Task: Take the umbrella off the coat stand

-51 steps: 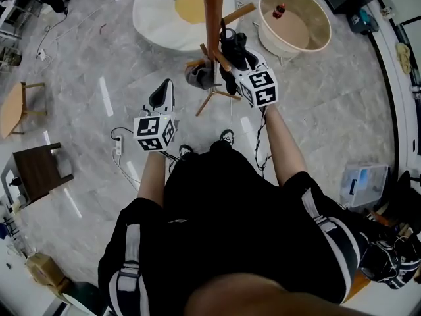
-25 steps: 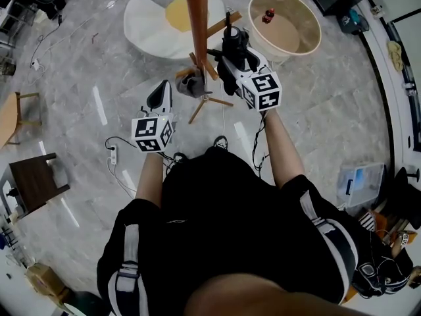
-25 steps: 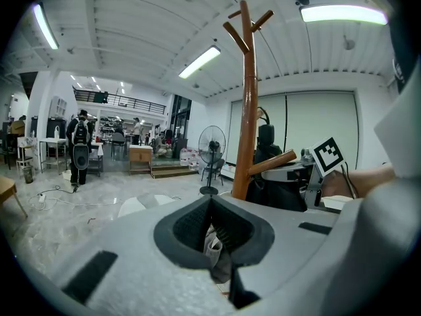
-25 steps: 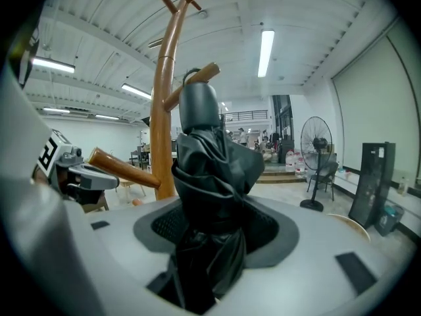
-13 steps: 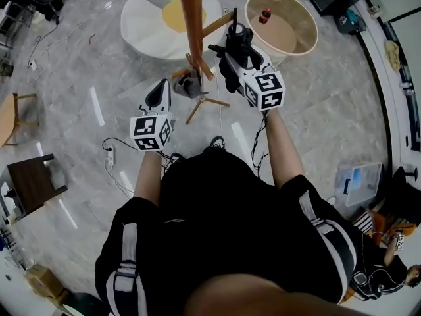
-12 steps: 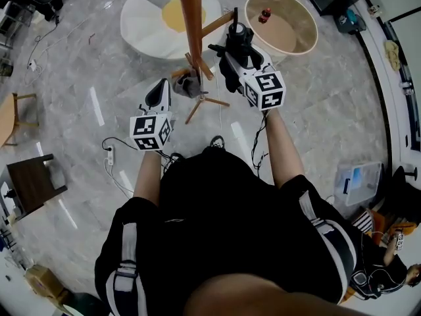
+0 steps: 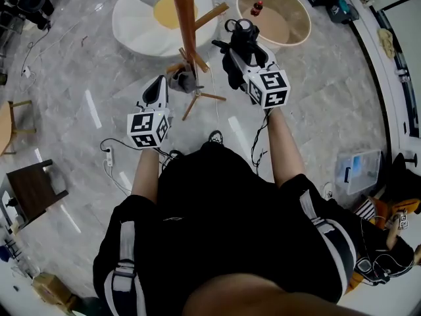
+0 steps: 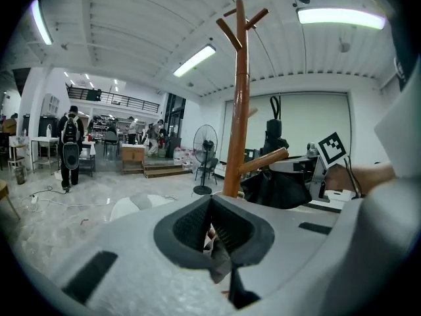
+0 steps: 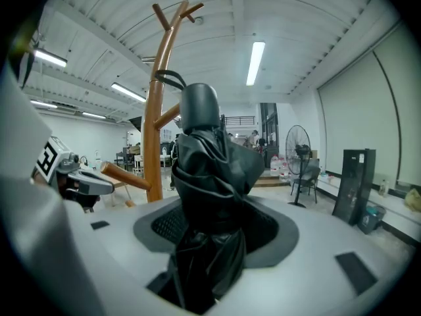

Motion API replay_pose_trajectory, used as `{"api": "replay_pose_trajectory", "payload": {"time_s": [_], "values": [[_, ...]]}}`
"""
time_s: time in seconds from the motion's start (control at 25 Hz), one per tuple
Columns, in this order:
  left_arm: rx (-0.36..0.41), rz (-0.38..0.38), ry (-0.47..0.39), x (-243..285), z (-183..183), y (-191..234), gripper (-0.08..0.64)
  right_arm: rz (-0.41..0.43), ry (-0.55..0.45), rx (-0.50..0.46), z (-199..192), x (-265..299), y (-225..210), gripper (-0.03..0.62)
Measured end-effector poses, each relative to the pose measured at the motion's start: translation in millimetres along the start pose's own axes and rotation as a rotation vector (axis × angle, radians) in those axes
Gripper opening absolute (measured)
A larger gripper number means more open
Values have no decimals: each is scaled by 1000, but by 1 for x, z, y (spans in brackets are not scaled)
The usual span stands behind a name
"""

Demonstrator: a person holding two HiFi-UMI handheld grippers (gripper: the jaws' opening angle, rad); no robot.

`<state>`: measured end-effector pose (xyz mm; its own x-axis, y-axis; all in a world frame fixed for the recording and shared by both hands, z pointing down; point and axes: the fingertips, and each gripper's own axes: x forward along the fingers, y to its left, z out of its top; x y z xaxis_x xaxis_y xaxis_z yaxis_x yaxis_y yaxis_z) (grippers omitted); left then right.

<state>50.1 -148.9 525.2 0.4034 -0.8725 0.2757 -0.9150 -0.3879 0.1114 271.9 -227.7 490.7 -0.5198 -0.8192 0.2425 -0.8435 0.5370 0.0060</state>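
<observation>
The wooden coat stand [image 7: 185, 18] rises in front of me, one peg [image 7: 212, 14] pointing right. My right gripper [image 7: 242, 52] is shut on the folded black umbrella [image 7: 241, 34], which stands upright just right of that peg. In the right gripper view the umbrella [image 9: 205, 170] fills the jaws of the right gripper [image 9: 214, 228], and its strap loop [image 9: 170, 78] shows in front of the coat stand [image 9: 156, 124]. Whether the loop touches the wood I cannot tell. My left gripper [image 7: 160, 88] is shut and holds nothing, left of the stand's base. From the left gripper [image 8: 210, 234] the coat stand [image 8: 234, 130] is straight ahead.
A grey bundle [image 7: 179, 80] hangs low on the stand. A white and yellow floor cushion [image 7: 135, 20] lies behind it, a round beige table [image 7: 289, 37] with a bottle [image 7: 256, 7] to the right. A power strip [image 7: 108, 154], dark side table [image 7: 31, 182] and box [image 7: 358, 171] sit around me.
My right gripper has carried the umbrella a little to the right and up, away from the stand's pole. The left gripper has stayed where it was.
</observation>
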Motion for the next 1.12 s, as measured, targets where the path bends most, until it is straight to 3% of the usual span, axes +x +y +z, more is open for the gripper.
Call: {"api": "replay_pose_trajectory", "payload": {"time_s": [0.28,0.56,1.12], "values": [[-1,-43,11,-9,-7,-9,-3,-62,19,17,-11,-34,-1,239],[-18,-80,31,-24,-22,-9,-3,-95,97,37,-52,-62,20,238],[-71,-58,57,-92,-58,36,-3,-36,176,58,-101,-77,127,238]]}}
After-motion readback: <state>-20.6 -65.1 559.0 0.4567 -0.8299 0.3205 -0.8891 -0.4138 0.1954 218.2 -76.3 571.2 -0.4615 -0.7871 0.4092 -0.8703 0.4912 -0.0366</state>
